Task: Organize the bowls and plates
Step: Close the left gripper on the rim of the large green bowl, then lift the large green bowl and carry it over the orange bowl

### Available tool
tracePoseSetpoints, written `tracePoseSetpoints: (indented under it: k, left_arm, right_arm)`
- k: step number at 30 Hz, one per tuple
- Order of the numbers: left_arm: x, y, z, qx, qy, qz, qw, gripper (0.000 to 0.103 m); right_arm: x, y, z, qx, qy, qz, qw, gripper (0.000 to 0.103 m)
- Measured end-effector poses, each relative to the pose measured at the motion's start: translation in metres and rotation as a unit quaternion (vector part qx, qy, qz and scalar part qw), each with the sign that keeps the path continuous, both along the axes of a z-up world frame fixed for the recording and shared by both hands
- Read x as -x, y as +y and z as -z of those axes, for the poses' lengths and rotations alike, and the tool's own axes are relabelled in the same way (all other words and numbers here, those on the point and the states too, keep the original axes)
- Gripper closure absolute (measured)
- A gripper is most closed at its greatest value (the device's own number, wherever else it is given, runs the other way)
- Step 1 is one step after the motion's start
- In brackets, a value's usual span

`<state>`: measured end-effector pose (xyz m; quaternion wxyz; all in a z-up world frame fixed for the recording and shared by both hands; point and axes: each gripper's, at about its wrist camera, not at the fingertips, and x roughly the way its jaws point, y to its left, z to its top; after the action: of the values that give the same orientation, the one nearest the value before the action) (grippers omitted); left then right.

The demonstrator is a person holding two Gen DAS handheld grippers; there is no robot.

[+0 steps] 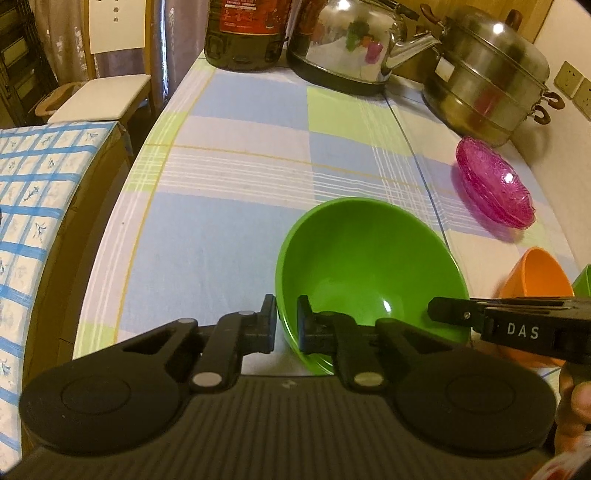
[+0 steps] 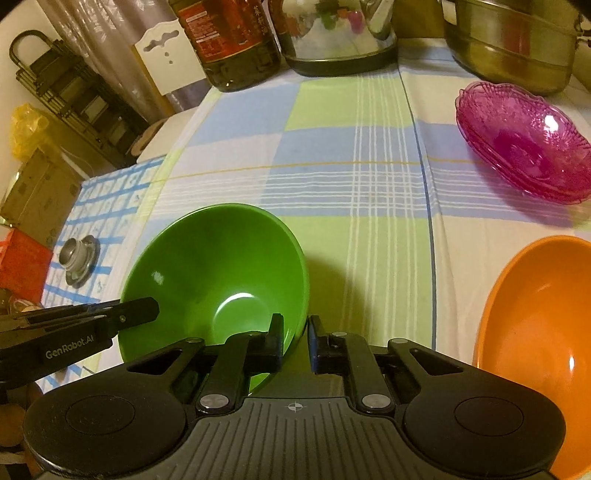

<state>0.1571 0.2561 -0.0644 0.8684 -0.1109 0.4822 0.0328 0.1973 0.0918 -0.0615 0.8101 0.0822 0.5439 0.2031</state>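
Note:
A green bowl sits tilted on the checked tablecloth. My left gripper is shut on its near-left rim, one pad inside the wall and one outside. My right gripper is shut on the opposite rim in the same way. Each gripper also shows from the side in the other's view, the right gripper and the left gripper. An orange bowl stands to the right. Stacked pink glass plates lie further back right.
At the back of the table stand a dark oil bottle, a steel kettle and a steel steamer pot. A blue-checked surface adjoins the table's left edge, with a white chair behind. A hand shows at lower right.

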Motion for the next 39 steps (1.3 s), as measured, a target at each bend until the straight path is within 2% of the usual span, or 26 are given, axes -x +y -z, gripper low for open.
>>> tracePoseSetpoints:
  k: [10, 20, 30, 39]
  left_arm:
    - [0.015, -0.018, -0.039, -0.011, -0.026, 0.007, 0.9996, 0.093]
    - [0.032, -0.071, -0.078, -0.012, -0.058, 0.044, 0.9973, 0.093]
    - [0.033, -0.133, -0.092, 0.001, -0.072, 0.088, 0.9935, 0.093]
    - [0.028, -0.18, -0.094, 0.004, -0.068, 0.128, 0.9895, 0.093]
  right_arm:
    - [0.019, -0.017, -0.038, -0.008, -0.023, 0.008, 1.0, 0.09]
    - [0.052, -0.064, -0.084, -0.011, -0.056, 0.035, 0.998, 0.09]
    - [0.074, -0.127, -0.117, 0.0, -0.074, 0.081, 0.994, 0.09]
    - [0.084, -0.174, -0.122, 0.009, -0.072, 0.111, 0.991, 0.09]
